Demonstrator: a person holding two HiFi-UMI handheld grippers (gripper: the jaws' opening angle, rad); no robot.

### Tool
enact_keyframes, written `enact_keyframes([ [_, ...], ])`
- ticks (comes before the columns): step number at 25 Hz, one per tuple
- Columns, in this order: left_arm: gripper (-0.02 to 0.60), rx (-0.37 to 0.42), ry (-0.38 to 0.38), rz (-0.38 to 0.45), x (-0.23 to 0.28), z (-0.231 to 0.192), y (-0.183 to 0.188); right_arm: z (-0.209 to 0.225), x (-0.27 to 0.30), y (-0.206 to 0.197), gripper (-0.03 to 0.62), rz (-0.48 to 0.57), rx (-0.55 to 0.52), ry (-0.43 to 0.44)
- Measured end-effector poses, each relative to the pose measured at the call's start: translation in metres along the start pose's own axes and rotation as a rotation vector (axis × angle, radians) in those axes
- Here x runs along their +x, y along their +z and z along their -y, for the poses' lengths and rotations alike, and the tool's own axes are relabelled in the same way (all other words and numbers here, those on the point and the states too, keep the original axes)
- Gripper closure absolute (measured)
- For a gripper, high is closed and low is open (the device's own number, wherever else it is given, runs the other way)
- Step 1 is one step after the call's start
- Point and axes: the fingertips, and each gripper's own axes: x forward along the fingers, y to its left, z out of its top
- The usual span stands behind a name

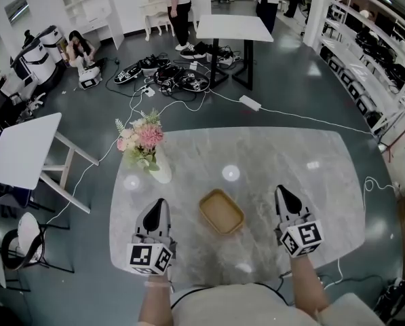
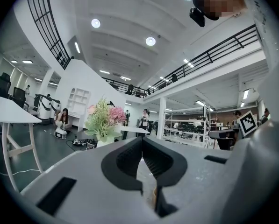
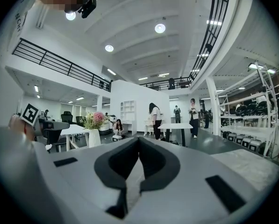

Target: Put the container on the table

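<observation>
1. Only the head view shows the container (image 1: 222, 211). It sits on the gray stone bench (image 1: 311, 175), between the two claws and touching neither.
2. The container is a flat tan tray with its open side up. In the head view its long side runs on a slant, from upper left to lower right.
3. The left claw (image 1: 160, 203) is clenched with nothing in it. The left gripper view shows its dark tips pressed together.
4. The right claw (image 1: 281, 191) is clenched too and holds nothing. The right gripper view shows its tips meeting.
5. The two gripper views look out level across the room. They show the ceiling lights and a railed balcony, which the head view does not show.
6. A white vase of pink flowers (image 1: 146, 145) stands at the far left edge of the bench, well apart from the container.
7. The container lies near the bench edge closest to the person. Past it and to its right there is a lot of bare bench.
</observation>
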Motion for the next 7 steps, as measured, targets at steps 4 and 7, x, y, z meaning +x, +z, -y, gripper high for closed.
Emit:
enact_keyframes([
  [4, 0.577, 0.004, -0.004, -0.002, 0.001, 0.001, -0.0003, -0.0015, -0.0001, 0.0, 0.589, 0.001, -0.005, 0.002],
  [7, 0.577, 0.011, -0.013, -0.004, 0.0024, 0.0018, -0.0009, -0.0022, 0.0, -0.0003, 0.589, 0.0, -0.007, 0.003],
])
